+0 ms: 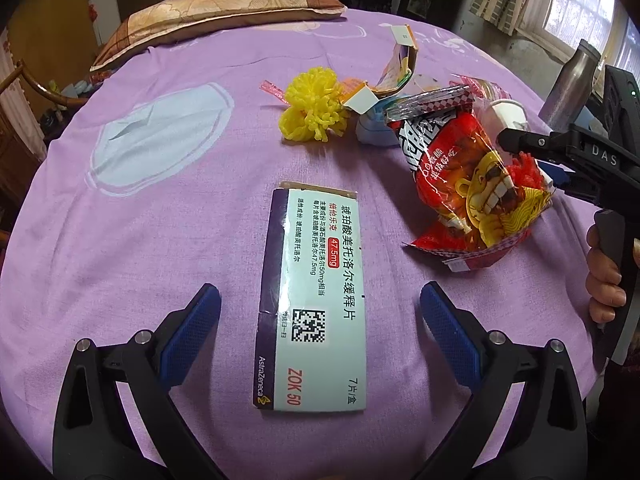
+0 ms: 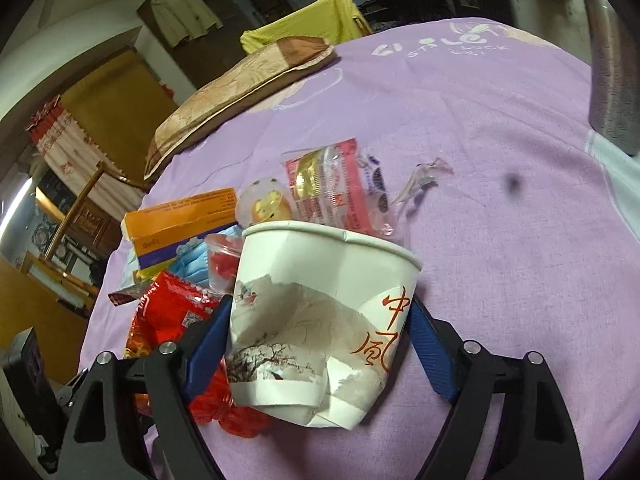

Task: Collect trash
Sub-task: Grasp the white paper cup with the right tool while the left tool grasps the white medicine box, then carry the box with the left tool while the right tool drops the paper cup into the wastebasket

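My left gripper (image 1: 320, 312) is open, its blue pads apart on either side of a flat white and purple medicine box (image 1: 316, 280) lying on the purple cloth. In the right wrist view a crumpled white paper cup (image 2: 320, 312) with red writing stands between the fingers of my right gripper (image 2: 316, 336), and both blue pads touch its sides. A red snack bag (image 1: 464, 176) lies to the right of the box, beside the right gripper (image 1: 536, 156) held by a hand. The same bag (image 2: 168, 312) lies left of the cup.
More litter lies beyond: a yellow pom-pom (image 1: 316, 108), torn card packaging (image 1: 400, 68), an orange box (image 2: 180, 220), a pink wrapper (image 2: 332, 184), a clear scrap (image 2: 420, 180). A steel flask (image 1: 572, 84) stands at the right. A brown pillow (image 1: 216, 16) lies at the far edge.
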Demonstrator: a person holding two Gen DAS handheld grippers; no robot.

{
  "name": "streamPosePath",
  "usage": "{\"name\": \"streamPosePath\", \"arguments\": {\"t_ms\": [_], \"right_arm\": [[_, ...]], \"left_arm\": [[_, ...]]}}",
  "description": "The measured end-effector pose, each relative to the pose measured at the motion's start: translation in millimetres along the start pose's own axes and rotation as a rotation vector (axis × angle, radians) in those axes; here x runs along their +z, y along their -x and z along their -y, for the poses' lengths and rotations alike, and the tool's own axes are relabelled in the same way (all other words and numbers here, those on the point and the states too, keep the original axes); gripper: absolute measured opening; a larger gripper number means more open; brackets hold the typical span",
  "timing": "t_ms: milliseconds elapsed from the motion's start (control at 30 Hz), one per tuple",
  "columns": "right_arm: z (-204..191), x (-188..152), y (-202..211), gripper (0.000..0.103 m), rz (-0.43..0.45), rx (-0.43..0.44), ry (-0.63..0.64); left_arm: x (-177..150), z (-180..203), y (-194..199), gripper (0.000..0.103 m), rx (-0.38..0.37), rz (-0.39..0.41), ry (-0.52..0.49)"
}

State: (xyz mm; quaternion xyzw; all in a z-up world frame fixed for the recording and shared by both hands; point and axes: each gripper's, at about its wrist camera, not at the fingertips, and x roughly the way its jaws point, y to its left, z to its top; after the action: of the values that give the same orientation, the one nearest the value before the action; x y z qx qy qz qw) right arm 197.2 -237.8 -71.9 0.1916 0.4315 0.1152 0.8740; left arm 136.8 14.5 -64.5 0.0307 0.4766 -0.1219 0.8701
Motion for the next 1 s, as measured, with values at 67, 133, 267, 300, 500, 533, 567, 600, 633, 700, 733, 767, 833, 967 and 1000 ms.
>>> {"name": "streamPosePath", "arguments": {"t_ms": [67,133,267,300,500,533,567,600,633,700,733,767,833,967,1000], "right_arm": [[-5,-1,6,0.082,0.031,-0.003,0.029],[-8,-3,12,0.082,0.058,0.001,0.050],[0,-5,24,0.082,0.087,0.013,0.035],[2,-7,29,0.082,0.095,0.016,0.034],[12,-14,46,0.082,0.125,0.025,0.029],[14,-15,49,0.082,0.128,0.029,0.030],[14,-16,50,0.082,0.130,0.030,0.030],[15,-17,52,0.082,0.131,0.032,0.032],[15,-18,53,0.082,0.131,0.035,0.033],[15,-19,53,0.083,0.132,0.040,0.029],[16,-19,53,0.083,0.132,0.043,0.023],[16,-18,52,0.083,0.131,0.047,0.021],[18,-18,52,0.083,0.133,0.054,0.014],[17,-20,56,0.083,0.155,0.049,0.023],[16,-22,58,0.082,0.162,0.045,0.028]], "left_arm": [[0,0,0,0.096,0.001,0.000,-0.002],[0,0,0,0.096,0.000,0.001,-0.001],[0,-2,1,0.096,-0.013,0.007,0.010],[0,-2,1,0.096,-0.014,0.007,0.011],[1,-2,0,0.096,-0.008,0.007,0.014],[0,-3,1,0.096,-0.012,0.011,0.020],[0,-3,1,0.095,-0.014,0.015,0.025],[0,-5,2,0.093,-0.021,0.022,0.034],[-1,-6,4,0.089,-0.027,0.033,0.042],[-2,-9,6,0.081,-0.033,0.050,0.049],[-3,-9,7,0.074,-0.034,0.057,0.049],[-3,-9,8,0.068,-0.034,0.063,0.047],[-3,-8,9,0.056,-0.039,0.075,0.045],[-5,-9,14,0.043,-0.061,0.106,0.069],[-6,-10,18,0.043,-0.052,0.132,0.080]]}}
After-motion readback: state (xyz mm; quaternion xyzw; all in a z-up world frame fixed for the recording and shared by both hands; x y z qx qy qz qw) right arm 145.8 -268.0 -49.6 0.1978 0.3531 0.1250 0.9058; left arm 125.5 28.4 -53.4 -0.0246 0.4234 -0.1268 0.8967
